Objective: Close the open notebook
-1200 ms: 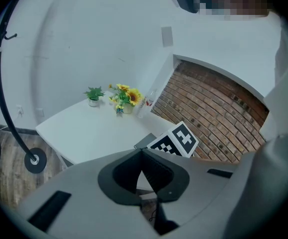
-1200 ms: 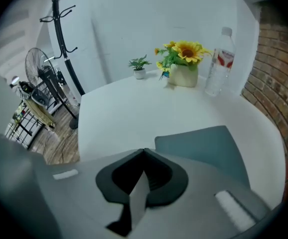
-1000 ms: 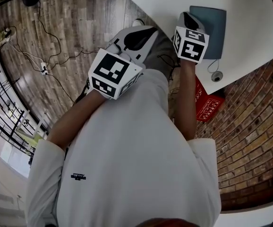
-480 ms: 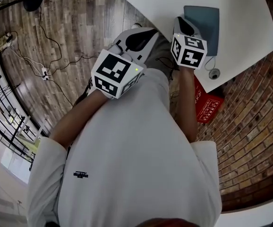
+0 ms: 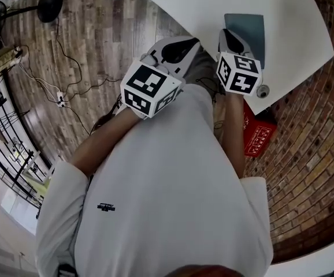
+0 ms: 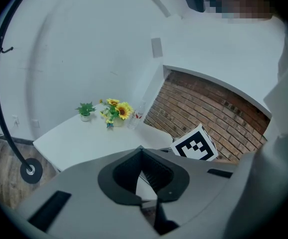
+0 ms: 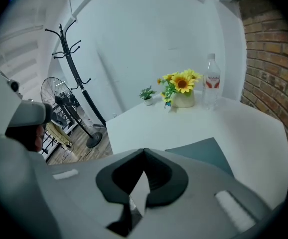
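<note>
notebook point(image 5: 252, 30): flat on white table point(image 5: 201, 4), teal cover up; looks closed already | left gripper point(image 6: 141, 149): jaws together, empty | right gripper point(image 7: 144, 152): jaws together, empty; hangs by notebook's near edge, guessing lifted clear so nothing nudges it

Left gripper point(image 6: 142, 151) and right gripper point(image 7: 144, 152), fingers point(image 7: 160, 176) together, both angled downward

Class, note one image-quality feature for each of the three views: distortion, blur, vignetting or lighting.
Head view: wide lens curves the floor planks. Left gripper view: dark circular vignette, mosaic patch top right, left claw soft. Right gripper view: even light, sunflowers crisp, right claw blurred.
</note>
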`<state>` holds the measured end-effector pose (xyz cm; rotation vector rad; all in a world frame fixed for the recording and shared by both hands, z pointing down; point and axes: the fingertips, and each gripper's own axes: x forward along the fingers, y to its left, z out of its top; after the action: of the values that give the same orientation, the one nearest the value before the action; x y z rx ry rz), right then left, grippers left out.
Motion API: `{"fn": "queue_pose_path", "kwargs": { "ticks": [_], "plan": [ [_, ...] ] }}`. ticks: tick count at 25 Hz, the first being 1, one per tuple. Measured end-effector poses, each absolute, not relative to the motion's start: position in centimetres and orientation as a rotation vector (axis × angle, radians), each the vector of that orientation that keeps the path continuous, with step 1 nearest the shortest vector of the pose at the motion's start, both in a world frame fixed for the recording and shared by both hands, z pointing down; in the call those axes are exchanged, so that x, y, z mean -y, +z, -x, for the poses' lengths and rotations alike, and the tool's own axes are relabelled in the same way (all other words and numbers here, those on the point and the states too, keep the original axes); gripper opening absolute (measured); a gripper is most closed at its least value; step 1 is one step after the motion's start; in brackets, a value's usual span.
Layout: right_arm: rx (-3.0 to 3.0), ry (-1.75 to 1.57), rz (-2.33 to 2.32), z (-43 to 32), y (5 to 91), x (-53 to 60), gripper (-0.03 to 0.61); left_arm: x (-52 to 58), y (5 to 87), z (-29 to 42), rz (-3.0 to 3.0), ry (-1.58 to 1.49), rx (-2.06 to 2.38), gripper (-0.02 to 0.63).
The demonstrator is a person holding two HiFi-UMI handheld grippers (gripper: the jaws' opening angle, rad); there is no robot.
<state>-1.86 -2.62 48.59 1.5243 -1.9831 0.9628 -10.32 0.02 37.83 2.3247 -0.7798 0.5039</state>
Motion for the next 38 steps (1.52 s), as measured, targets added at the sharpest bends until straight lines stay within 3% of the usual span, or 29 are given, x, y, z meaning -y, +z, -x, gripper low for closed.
{"fn": "queue_pose_path", "kwargs": {
  "ticks": [18,38],
  "plan": [
    [2.078,0.892,-1.787,-1.7,38.1,-0.3,0.012,-1.2,33.2,9.5,-2.417,0.413,0.742,0.009],
    [2.122,0.373,-2.084,-6.7,25.0,-5.9,0.012,-1.5,26.7,7.8,-2.513,0.206,0.749,0.009]
  ]
}}
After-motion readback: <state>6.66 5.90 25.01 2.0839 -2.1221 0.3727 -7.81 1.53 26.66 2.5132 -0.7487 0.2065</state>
